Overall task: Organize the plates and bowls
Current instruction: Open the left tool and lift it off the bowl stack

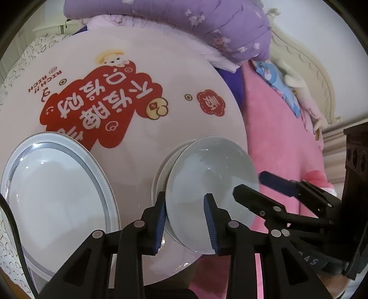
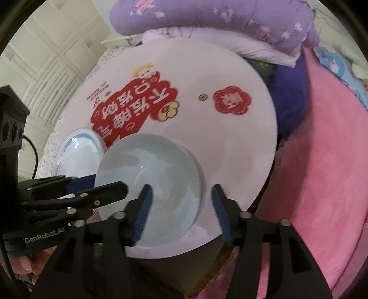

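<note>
While the pale bowl sits nested on another bowl at the near edge of the round table, we have both grippers straddling its rim. The left gripper stands partly open across the bowl's left wall, one pad outside and one inside, with a gap on the inner side at least, so it does not seem to clamp. The right gripper stands wide, its left finger inside the bowl and its right finger clear of the rim over bare table; it holds nothing.

We judge the step to be letting go of the stacked bowl. To do it well, we should lift both grippers straight up along the wall, without dragging a pad against the rim, since a sideways tug could tip the top bowl off the lower one or push the stack toward the table's near edge. We would free one side first and watch that the bowl stays level.

Farther left lies the silver-rimmed plate, just beside the bowls. Beyond, the table's red printed design is bare, and past it purple bedding and a pink blanket.
</note>
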The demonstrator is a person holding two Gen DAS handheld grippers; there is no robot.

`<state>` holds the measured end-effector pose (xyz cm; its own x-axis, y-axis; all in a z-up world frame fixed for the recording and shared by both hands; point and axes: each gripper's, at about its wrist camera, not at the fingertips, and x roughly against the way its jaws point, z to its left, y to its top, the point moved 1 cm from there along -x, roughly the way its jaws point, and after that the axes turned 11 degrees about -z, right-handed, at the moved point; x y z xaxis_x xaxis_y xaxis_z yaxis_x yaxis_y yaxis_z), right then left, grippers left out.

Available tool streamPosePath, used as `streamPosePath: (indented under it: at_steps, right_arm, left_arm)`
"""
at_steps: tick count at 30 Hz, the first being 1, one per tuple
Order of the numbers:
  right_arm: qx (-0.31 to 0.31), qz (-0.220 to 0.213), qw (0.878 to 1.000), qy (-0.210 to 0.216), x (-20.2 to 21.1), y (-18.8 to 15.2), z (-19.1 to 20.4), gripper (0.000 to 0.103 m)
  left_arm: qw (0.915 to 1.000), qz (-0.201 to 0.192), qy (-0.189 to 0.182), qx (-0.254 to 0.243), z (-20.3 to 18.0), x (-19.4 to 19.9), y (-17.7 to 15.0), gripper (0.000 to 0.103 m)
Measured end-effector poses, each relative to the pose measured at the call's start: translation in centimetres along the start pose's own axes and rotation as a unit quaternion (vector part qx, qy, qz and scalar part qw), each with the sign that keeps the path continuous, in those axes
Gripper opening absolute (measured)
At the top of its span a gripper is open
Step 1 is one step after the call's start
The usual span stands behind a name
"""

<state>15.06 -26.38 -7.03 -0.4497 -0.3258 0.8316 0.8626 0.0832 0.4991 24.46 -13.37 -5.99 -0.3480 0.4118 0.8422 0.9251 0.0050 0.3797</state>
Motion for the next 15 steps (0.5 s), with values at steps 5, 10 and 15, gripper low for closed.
streamPosePath:
  at_steps: [5, 10, 15]
  right_arm:
    - [-0.045, -0.029, 0.998, 0.028, 0.7, 0.3, -1.6, 0.103]
    - [-0.070, -0.041, 0.996, 0.032, 1.2, 0.4, -2.5, 0.103]
    - [-0.073, -0.044, 0.996, 0.032, 1.2, 0.2, -2.7, 0.103]
  left_arm:
    - [0.9999, 0.000, -0.011, -0.010, -0.2, 0.3, 0.3, 0.046]
    - [0.9986, -0.038, 0.029, -0.022, 0.1, 1.5, 0.7, 0.083]
    - [0.9987, -0.043, 0.010, -0.024, 0.6, 2.4, 0.7, 0.092]
